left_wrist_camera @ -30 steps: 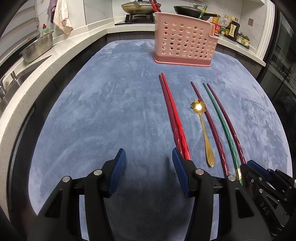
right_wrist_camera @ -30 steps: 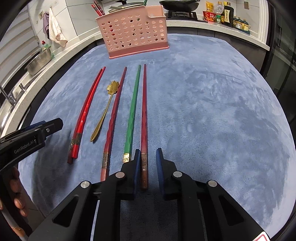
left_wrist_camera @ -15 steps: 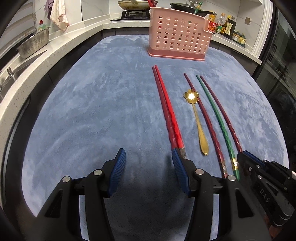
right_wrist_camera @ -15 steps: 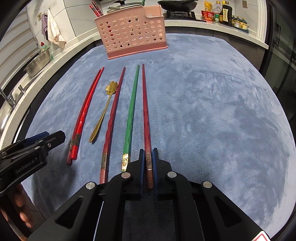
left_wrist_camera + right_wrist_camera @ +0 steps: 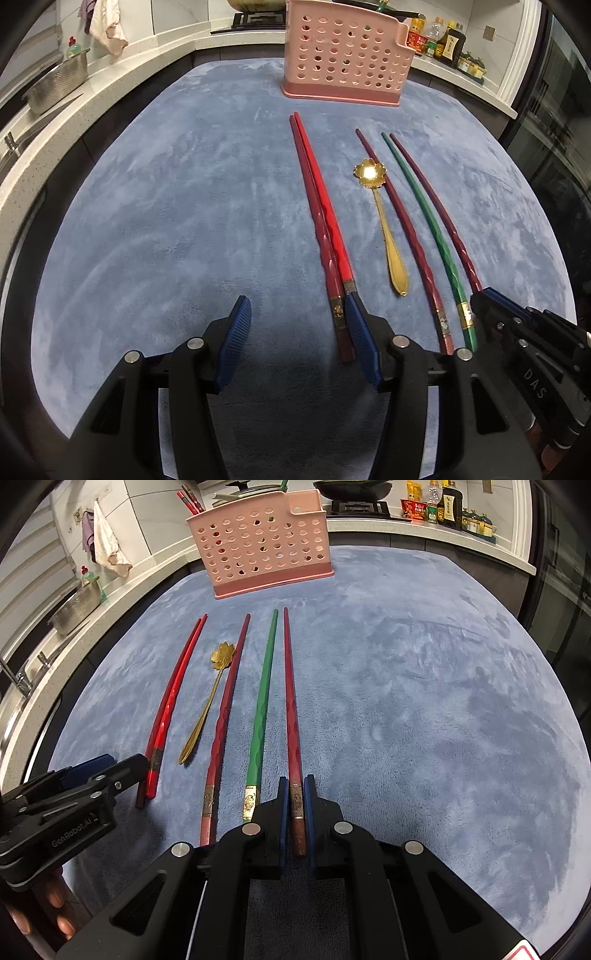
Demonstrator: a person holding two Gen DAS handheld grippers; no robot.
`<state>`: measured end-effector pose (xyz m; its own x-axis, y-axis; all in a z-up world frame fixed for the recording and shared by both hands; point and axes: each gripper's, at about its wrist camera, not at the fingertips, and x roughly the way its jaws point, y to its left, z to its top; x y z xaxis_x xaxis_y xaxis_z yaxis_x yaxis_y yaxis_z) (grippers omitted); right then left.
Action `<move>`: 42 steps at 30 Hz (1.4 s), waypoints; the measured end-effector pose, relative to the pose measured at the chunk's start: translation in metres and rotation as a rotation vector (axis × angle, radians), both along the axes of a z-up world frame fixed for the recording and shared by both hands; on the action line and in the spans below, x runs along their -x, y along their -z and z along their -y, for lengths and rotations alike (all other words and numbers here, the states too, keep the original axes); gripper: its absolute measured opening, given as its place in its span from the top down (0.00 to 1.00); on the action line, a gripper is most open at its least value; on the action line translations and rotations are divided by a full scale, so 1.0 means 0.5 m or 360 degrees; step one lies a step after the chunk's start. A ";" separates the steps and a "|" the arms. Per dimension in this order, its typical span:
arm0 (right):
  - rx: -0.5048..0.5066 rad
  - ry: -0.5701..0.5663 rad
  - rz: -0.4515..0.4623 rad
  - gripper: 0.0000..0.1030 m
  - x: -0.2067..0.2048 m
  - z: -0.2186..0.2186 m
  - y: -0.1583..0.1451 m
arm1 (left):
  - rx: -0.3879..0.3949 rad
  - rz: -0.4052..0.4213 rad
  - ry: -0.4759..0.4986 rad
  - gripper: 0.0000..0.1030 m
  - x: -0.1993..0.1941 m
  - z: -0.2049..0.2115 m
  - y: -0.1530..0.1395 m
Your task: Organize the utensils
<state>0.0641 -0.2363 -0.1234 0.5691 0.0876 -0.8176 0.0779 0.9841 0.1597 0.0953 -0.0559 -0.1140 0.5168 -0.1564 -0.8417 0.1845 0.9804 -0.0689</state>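
As I read both wrist views:
Right gripper [image 5: 294, 808]: my jaws clamp the dark red chopstick [image 5: 290, 686].
Left gripper [image 5: 295, 332]: my jaws gape wide, beside the red pair [image 5: 321, 221].
Holder [image 5: 258, 542]: upright, beyond.

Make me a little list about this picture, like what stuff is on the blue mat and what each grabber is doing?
surface: blue mat
holder: pink basket, standing at the far edge, some chopsticks already inside
left of the row: two red chopsticks, side by side
spoon: gold spoon, flower-shaped bowl, lying flat
middle: dark red chopstick, then green chopstick
right end: maroon chopstick
right gripper: closed on the maroon chopstick's decorated end
left gripper: open, near the red pair's ends, holding nothing
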 end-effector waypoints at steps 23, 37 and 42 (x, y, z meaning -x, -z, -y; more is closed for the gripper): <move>0.0001 0.0000 0.0000 0.92 0.002 -0.001 0.001 | 0.0077 -0.0008 0.0030 0.85 -0.006 -0.023 -0.003; -0.0027 0.0002 0.0037 0.93 0.014 -0.004 -0.014 | 0.0167 -0.0016 0.0003 1.00 -0.008 -0.039 -0.023; -0.0042 0.0008 0.0072 0.93 0.017 -0.002 -0.034 | 0.0182 0.0007 -0.0008 1.00 -0.011 -0.046 -0.041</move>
<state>0.0554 -0.2352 -0.1062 0.6060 0.1061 -0.7884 0.0749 0.9791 0.1893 0.1008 -0.0330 -0.0933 0.5214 -0.2489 -0.8162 0.1801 0.9671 -0.1799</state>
